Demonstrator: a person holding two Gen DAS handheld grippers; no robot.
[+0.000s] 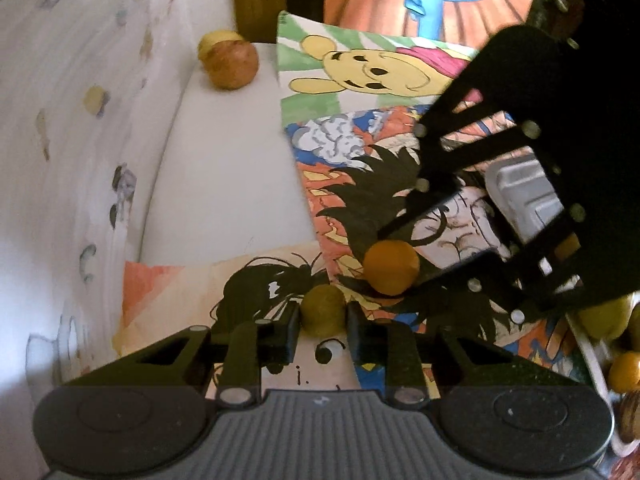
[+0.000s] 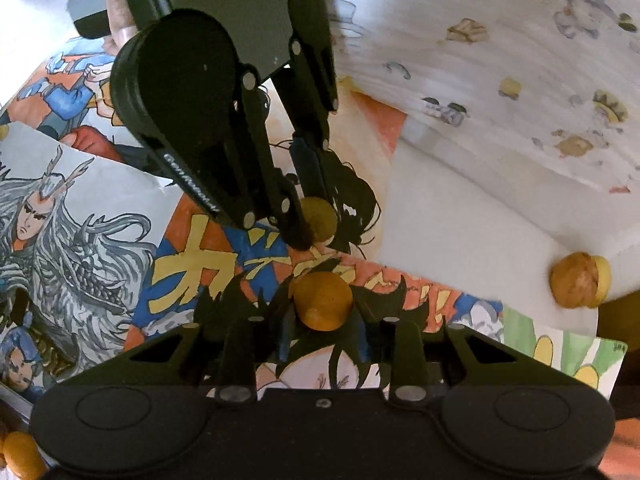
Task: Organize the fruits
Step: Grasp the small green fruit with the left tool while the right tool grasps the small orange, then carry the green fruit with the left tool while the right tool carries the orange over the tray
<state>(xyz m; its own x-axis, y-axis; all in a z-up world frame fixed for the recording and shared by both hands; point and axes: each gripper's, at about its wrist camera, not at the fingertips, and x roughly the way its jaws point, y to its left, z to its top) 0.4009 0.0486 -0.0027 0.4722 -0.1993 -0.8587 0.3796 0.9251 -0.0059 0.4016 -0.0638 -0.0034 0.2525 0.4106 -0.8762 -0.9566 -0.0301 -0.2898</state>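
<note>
- Your left gripper [image 1: 323, 322] has its two fingers closed against the sides of a small olive-green fruit [image 1: 322, 309]; seen from the right wrist, the same fruit [image 2: 320, 220] sits pinched at the tips of that gripper [image 2: 316, 224], low over the drawings.
- Your right gripper [image 2: 323, 332] has its fingers set on either side of an orange fruit [image 2: 322, 300]. The fingers are close to the fruit, but whether they press it cannot be told. From the left wrist, this orange fruit [image 1: 391, 267] lies on the paper just beside the green one, at the tips of the right gripper [image 1: 394, 276].
- Both fruits rest above a spread of coloured cartoon drawings [image 1: 360, 80] covering a white table [image 1: 224, 168].
- A brown fruit [image 1: 233, 65] with a yellow fruit [image 1: 216, 40] touching it behind lies at the far edge of the table, well apart from both grippers; the right wrist view shows this pair [image 2: 578, 280] at its right side.
- More fruits [image 1: 624, 366], green and orange, lie at the right edge of the left wrist view.
- A white patterned cloth [image 2: 500, 60] rises beside the table.
</note>
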